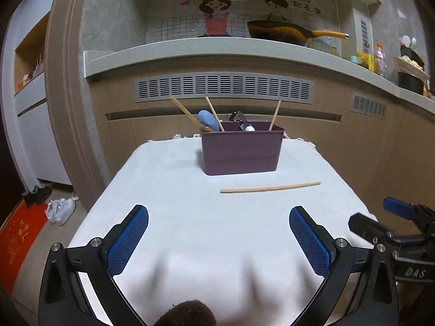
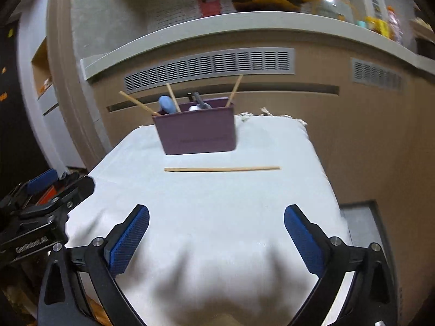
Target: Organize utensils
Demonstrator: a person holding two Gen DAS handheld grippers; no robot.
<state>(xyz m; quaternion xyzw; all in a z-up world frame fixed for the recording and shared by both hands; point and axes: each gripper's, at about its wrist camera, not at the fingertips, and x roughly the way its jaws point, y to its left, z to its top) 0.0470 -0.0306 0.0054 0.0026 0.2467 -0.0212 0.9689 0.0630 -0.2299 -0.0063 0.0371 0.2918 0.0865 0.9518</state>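
A dark purple utensil holder stands at the far end of a white-clothed table. It holds several utensils: wooden chopsticks, a wooden spoon, a blue-handled tool and a black-handled one. One wooden chopstick lies flat on the cloth just in front of the holder. My left gripper is open and empty over the near part of the table. My right gripper is open and empty, to the right of the left one; it shows at the right edge of the left wrist view.
A kitchen counter with a yellow-handled pan runs behind the table, above brown cabinets with vent grilles. White shoes and a red mat lie on the floor to the left. A dark rounded object sits at the near edge.
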